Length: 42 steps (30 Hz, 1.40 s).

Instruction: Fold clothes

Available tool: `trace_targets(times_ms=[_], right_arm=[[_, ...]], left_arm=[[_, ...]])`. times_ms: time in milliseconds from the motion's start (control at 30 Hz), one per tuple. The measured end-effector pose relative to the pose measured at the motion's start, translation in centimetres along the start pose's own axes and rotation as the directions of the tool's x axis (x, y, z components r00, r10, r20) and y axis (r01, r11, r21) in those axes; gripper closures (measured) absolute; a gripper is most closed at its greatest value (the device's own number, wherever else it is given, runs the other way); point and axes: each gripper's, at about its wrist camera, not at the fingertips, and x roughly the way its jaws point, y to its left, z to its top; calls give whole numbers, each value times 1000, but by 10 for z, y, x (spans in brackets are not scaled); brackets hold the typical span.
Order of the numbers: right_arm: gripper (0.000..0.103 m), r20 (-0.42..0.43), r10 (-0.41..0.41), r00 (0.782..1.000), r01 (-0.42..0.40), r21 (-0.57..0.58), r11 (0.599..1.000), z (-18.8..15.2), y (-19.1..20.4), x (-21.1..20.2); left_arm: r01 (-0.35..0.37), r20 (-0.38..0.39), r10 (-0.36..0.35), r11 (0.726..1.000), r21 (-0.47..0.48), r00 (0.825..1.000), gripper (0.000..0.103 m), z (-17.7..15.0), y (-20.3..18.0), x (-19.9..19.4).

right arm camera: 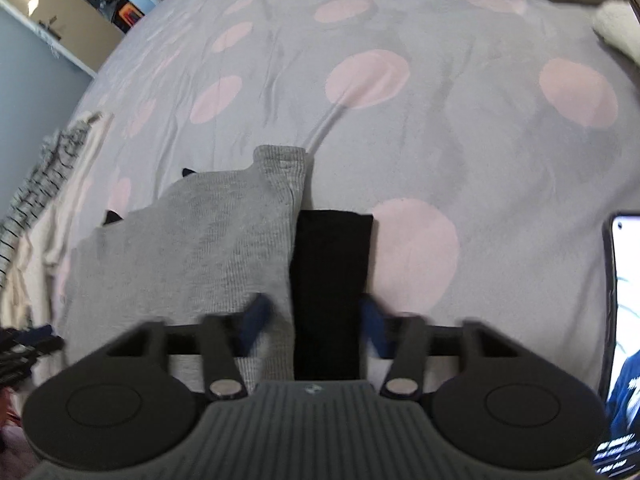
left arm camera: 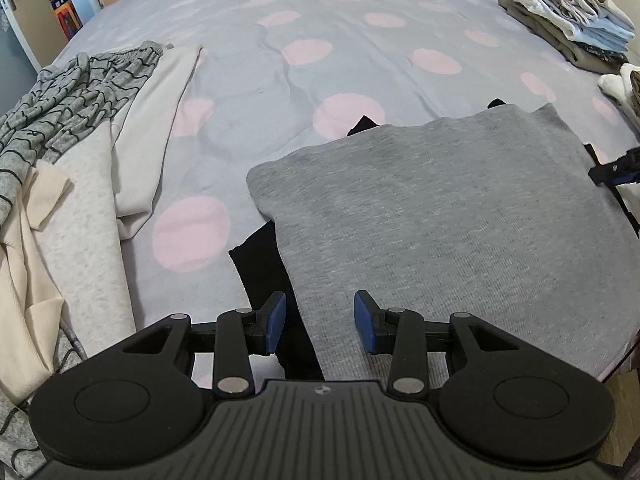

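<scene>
grey garment: the grey knit garment (left arm camera: 440,216) lay flat on the bed (left arm camera: 320,60), filling the lower right of the left wrist frame, with a black garment (left arm camera: 264,276) showing from under its near-left edge and again as small black tips beyond its far edge.
right view: there the black garment (right arm camera: 330,280) showed as a strip down the middle of the frame, just beside the grey garment (right arm camera: 192,256), whose ribbed end pointed toward the top centre.
left tongs: your left tongs (left arm camera: 320,322) stood wide open with nothing held, low over the near edge where grey met black.
right tongs: your right tongs (right arm camera: 316,326) were blurred but clearly spread apart and empty, straddling the black strip and the grey edge.
stage: the grey piece lying squared up fitted either a fold just laid or one about to be taken; i could not tell which.
doing it well: if you took the edge, you needed both layers matched, or only the grey one, never a stray pinch of the bed cover.
watch: the knit looked soft and liable to drag the black piece with it.
around: loose clothes (left arm camera: 68,160) lay at the left, a folded stack (left arm camera: 568,12) at the upper right, a phone (right arm camera: 624,340) at the right edge.
</scene>
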Motion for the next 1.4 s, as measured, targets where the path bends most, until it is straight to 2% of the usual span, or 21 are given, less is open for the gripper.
trace_targets(times_ms=[33, 167, 267, 500, 700, 800, 1033, 1167, 1400], right_arm=[[90, -5, 7, 1000, -7, -7, 1000, 1, 2, 2], [92, 7, -11, 1000, 11, -57, 998, 1, 14, 2], [93, 31, 8, 1000, -5, -77, 997, 3, 25, -9], [93, 61, 138, 989, -135, -51, 989, 0, 52, -48], [93, 26, 249, 968, -249, -15, 968, 5, 99, -54], [93, 2, 297, 955, -297, -15, 955, 8, 131, -47], [93, -84, 373, 924, -378, -59, 924, -1, 205, -17], [93, -128, 400, 908, -410, -66, 910, -10, 240, 10], [93, -177, 311, 934, -331, -102, 938, -26, 273, 71]], left_arm=[[-3, 4, 3, 1000, -1, 1000, 68, 0, 0, 0], [-14, 19, 14, 1000, -10, 1000, 68, -2, 2, -3], [-20, 34, 20, 1000, -16, 999, 68, -5, 4, -8], [-24, 60, 26, 999, -41, 998, 68, -13, 14, -16], [-13, 91, 18, 999, -53, 996, 68, -16, 21, -26], [6, 96, 1, 998, -67, 995, 69, -19, 26, -29], [13, 98, -4, 996, -92, 995, 81, -25, 38, -29], [-1, 102, 10, 996, -89, 995, 82, -28, 42, -30], [-15, 106, 24, 996, -83, 994, 82, -29, 45, -30]])
